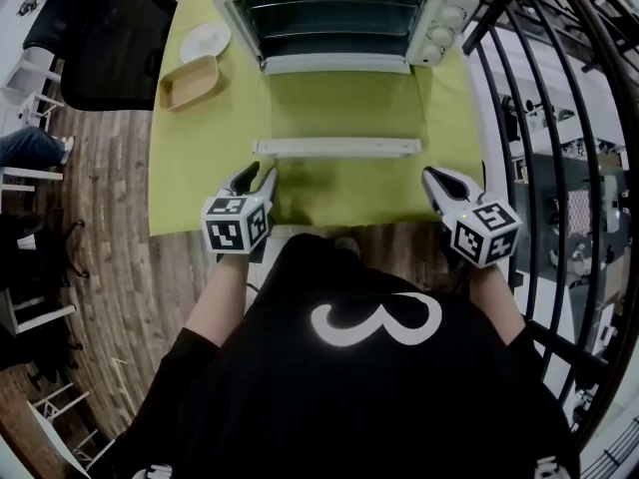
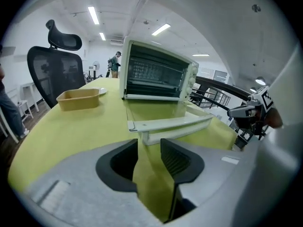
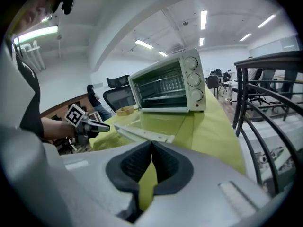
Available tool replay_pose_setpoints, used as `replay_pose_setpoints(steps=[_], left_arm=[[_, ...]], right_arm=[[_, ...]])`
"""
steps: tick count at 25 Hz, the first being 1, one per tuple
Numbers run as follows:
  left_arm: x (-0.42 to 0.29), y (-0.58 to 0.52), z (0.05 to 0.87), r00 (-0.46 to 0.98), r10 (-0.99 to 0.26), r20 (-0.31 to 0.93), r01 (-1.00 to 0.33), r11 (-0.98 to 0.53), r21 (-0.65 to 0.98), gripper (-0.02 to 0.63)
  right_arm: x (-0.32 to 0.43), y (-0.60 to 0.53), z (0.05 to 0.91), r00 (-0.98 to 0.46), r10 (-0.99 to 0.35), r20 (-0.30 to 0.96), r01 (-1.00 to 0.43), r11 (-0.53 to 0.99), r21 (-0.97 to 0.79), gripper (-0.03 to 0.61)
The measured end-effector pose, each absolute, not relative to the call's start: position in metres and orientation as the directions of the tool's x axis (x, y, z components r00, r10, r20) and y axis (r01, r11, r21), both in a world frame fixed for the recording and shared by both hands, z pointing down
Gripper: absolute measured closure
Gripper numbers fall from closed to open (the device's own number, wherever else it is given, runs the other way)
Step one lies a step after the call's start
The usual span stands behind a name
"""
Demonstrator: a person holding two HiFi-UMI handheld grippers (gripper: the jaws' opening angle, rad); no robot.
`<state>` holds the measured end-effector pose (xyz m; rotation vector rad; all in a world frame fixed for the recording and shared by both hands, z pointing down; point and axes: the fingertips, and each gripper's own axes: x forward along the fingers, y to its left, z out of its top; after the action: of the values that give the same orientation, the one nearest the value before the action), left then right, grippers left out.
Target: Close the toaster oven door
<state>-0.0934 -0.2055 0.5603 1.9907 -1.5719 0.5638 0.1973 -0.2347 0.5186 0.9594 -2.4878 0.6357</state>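
Observation:
The white toaster oven (image 1: 344,13) stands at the far end of the green table (image 1: 205,168). Its door (image 1: 336,108) lies folded down flat, with the white handle bar (image 1: 336,148) toward me. My left gripper (image 1: 258,176) hovers just short of the handle's left end, its jaws open with nothing between them. In the left gripper view the handle (image 2: 173,126) lies right beyond the open left gripper (image 2: 149,148). My right gripper (image 1: 436,178) is shut and empty near the handle's right end. The right gripper view shows the shut right gripper (image 3: 151,150) and the oven (image 3: 168,86).
A tan tray (image 1: 190,81) and a white plate (image 1: 205,40) sit left of the oven. A black office chair (image 1: 115,33) stands beyond the table's left side. A black metal railing (image 1: 559,118) runs close along the right.

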Motion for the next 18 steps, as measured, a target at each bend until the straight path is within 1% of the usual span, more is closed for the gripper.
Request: replay_pose_setpoints(steps=[2, 3, 4, 5, 9, 18], left_arm=[[-0.094, -0.209, 0.569, 0.231, -0.735, 0.637, -0.973, -0.171, 0.156, 0.461], [-0.094, -0.212, 0.573, 0.233, -0.728, 0.645, -0.972, -0.172, 0.158, 0.453], [-0.093, -0.215, 0.576, 0.235, -0.722, 0.651, -0.972, -0.172, 0.161, 0.446], [-0.093, -0.217, 0.579, 0.236, -0.717, 0.656, -0.972, -0.17, 0.163, 0.44], [-0.095, -0.224, 0.587, 0.226, -0.712, 0.665, -0.974, -0.157, 0.164, 0.44], [-0.1, -0.238, 0.59, 0.213, -0.711, 0.671, -0.977, -0.152, 0.148, 0.442]], right_arm=[[0.193, -0.242, 0.534, -0.668, -0.517, 0.535, -0.712, 0.654, -0.256, 0.575], [0.19, -0.246, 0.542, -0.665, -0.507, 0.549, -0.712, 0.652, -0.26, 0.533], [0.187, -0.249, 0.55, -0.659, -0.493, 0.568, -0.713, 0.651, -0.263, 0.443], [0.184, -0.251, 0.558, -0.649, -0.479, 0.591, -0.716, 0.648, -0.26, 0.43], [0.181, -0.261, 0.578, -0.591, -0.469, 0.657, -0.742, 0.635, -0.214, 0.43], [0.17, -0.281, 0.588, -0.568, -0.486, 0.664, -0.769, 0.602, -0.217, 0.437]])
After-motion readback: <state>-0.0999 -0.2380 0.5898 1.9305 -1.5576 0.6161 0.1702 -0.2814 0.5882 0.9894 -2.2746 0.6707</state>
